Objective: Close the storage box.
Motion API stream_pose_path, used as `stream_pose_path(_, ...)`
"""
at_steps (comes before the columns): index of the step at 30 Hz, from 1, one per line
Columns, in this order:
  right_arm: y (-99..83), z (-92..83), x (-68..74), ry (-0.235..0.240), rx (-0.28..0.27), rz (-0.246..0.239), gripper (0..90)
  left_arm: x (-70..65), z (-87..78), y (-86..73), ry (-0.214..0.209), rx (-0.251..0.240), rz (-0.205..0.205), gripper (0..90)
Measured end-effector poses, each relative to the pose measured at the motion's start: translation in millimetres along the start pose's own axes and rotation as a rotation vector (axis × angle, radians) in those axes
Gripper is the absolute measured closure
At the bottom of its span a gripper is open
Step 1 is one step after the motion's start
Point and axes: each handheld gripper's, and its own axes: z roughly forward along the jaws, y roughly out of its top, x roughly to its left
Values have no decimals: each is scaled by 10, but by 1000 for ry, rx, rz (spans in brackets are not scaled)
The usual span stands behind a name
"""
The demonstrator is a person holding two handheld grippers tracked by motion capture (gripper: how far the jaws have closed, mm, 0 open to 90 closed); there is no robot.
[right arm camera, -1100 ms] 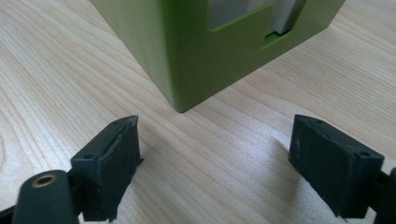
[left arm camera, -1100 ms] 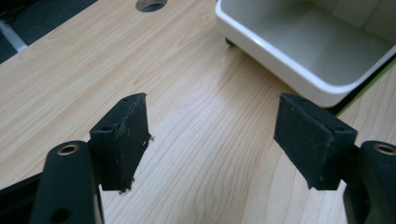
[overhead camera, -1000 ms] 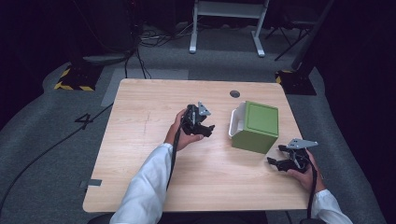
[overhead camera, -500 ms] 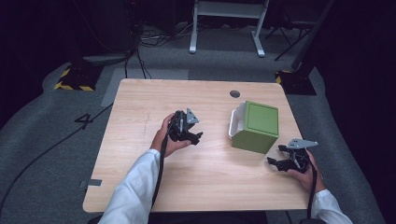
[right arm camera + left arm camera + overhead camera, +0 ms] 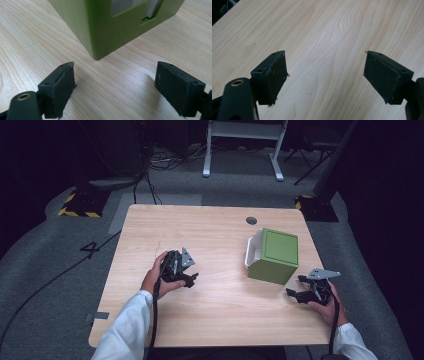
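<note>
Both tongs are released and empty; the right gripper point(image 5: 300, 294) should come square to the green box point(image 5: 274, 256); the left gripper point(image 5: 186, 276) waits apart.

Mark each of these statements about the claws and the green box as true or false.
1. The left claw is clamped on the green box. False: its jaws stand open over bare wooden table, having just been opening.
2. The right claw is open, with the box's corner just ahead of it. True.
3. The box stands nearer the right claw than the left. True.
4. A red mug stands beside the box. False: the table bears the box alone.
</note>
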Motion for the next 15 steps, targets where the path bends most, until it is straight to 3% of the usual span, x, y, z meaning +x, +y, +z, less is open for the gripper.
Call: stream_pose_path(15, -1, -1, 1, -1, 0, 0, 164, 49, -155, -587, 35, 61, -40, 192)
